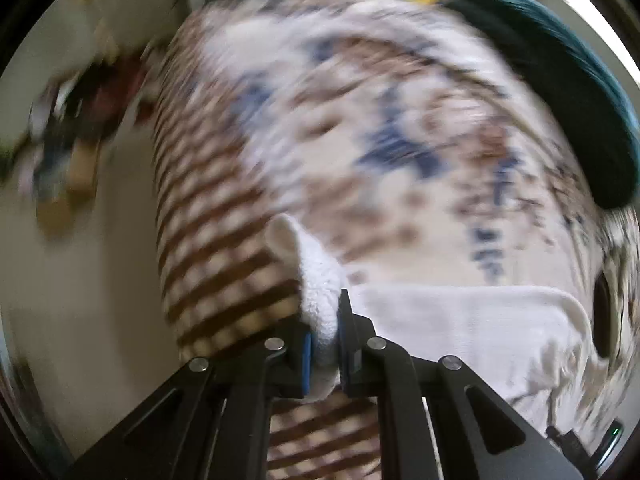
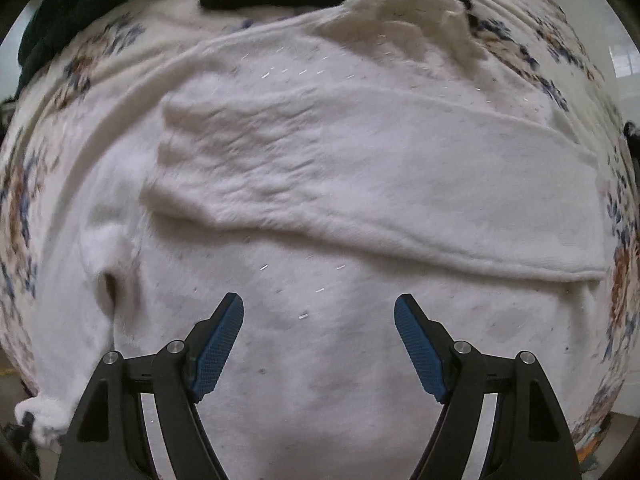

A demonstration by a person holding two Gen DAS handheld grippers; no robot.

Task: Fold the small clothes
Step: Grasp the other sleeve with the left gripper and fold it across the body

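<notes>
The left hand-held gripper (image 1: pixel 325 344) clamps a bunched edge of a white fleecy garment (image 1: pixel 460 332), the fabric squeezed into a thick wad between the jaws and poking out above them. The right hand-held gripper (image 2: pixel 319 344) hangs with its jaws wide apart just over the same white garment (image 2: pixel 320 360), gripping nothing. The garment lies spread on a floral-print cover (image 2: pixel 24 200), with a long flap or sleeve (image 2: pixel 380 184) already laid across its body, and what looks like a collar or hem (image 2: pixel 404 12) farther back. Beyond it, in the left view, sit a brown-striped cloth (image 1: pixel 216 216) at the cover's side and a dark teal item (image 1: pixel 568 80) at the far edge; that view is motion-blurred, so finer detail cannot be told. The cloth appears light, soft and limp, judging by how it crumples in the jaws and drapes in ridges; it will likely sag and slide on itself rather than hold a crease. A doubled edge or corner seems the soundest place to pinch, since a single layer of plush pile may slip free.
</notes>
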